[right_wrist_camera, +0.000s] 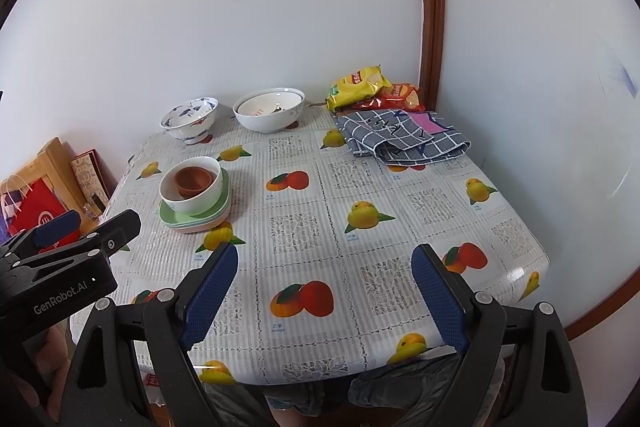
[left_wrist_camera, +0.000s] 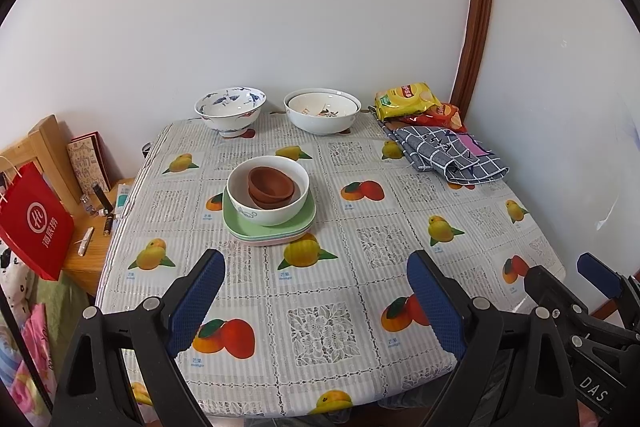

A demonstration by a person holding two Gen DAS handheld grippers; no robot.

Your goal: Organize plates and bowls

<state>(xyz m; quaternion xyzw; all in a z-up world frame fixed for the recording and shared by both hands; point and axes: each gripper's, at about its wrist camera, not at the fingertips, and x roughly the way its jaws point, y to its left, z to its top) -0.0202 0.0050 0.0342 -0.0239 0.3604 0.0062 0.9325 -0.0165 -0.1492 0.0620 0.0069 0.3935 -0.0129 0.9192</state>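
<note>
Both my grippers hang over the near edge of the table (left_wrist_camera: 460,195), empty. My left gripper (left_wrist_camera: 316,267) has its jaws spread wide, nothing between the blue pads (left_wrist_camera: 196,303). My right gripper (right_wrist_camera: 324,263) is spread just as wide, also bare; it shows at the right edge of the left view.

Dishes sit in three spots. Mid-table, left of centre: a stack of plates (left_wrist_camera: 270,229), green on top, pink at the bottom. On the stack stands a white bowl (left_wrist_camera: 268,189), and nested inside it are brown clay bowls (left_wrist_camera: 272,187).

Far edge by the wall: a blue-patterned bowl (left_wrist_camera: 231,109) on the left, and just beside it two nested white bowls (left_wrist_camera: 322,111), well apart from the stack.

Far right corner: a checked cloth (left_wrist_camera: 450,155), folded, with snack bags (left_wrist_camera: 408,101) behind it.
</note>
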